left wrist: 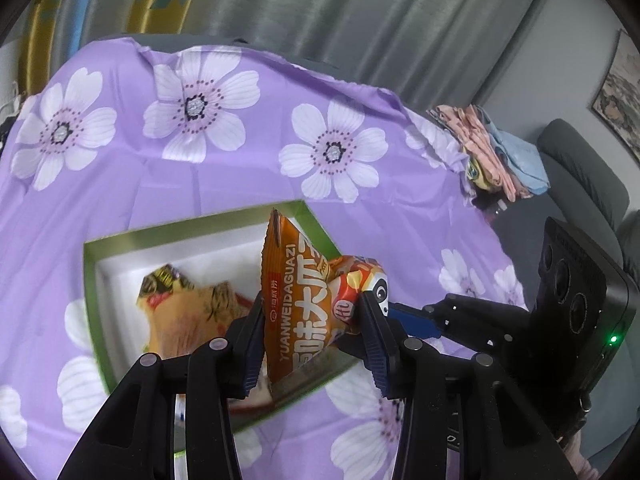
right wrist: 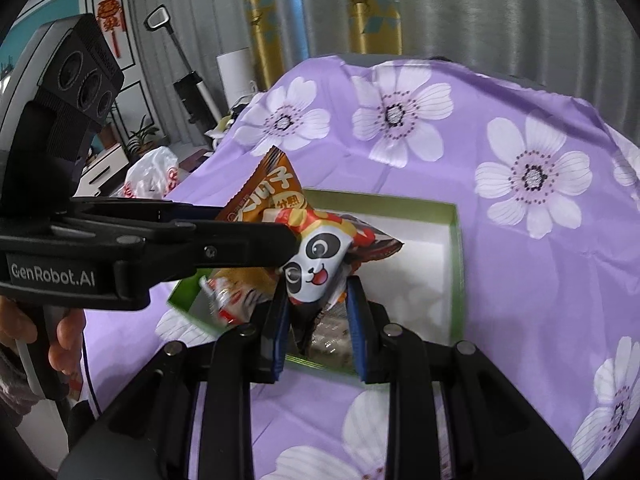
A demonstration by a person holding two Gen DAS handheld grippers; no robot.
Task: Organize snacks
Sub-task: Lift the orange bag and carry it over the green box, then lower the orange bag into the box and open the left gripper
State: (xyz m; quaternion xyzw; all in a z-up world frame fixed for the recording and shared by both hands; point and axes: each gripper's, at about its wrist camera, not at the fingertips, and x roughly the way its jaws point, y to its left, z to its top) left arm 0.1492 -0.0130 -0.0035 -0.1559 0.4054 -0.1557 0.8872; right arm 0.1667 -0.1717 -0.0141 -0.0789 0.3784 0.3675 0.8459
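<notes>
Both grippers meet above a green-rimmed box (left wrist: pixel 91 280) that sits on a purple flowered cloth (left wrist: pixel 240 160). Left gripper (left wrist: pixel 312 320) is clamped on an orange sunflower-seed packet (left wrist: pixel 296 300), which stands upright between its fingers over the near right part of the box. In the right wrist view the same packet (right wrist: pixel 276 184) pokes up behind the left gripper (right wrist: pixel 280 236), whose fingers reach in from the left edge.

Right gripper (right wrist: pixel 318 304) is closed on a panda-print snack bag (right wrist: pixel 316 264), pinching its lower end, with the bag held just above the box's near rim (right wrist: pixel 456 280). From the left wrist view that panda bag (left wrist: pixel 360 280) touches the orange packet's right side, and the right gripper (left wrist: pixel 416 316) comes in from the right of the box.

Inside the box, on its white floor, lies a gold and brown wrapped snack (left wrist: pixel 180 304) toward the left wall. Another clear-wrapped piece (right wrist: pixel 332 340) shows between the right gripper's fingers near the front rim; its contents are too blurred to tell. Folded clothes (left wrist: pixel 492 152) lie well beyond the box, at the cloth's far right edge.
</notes>
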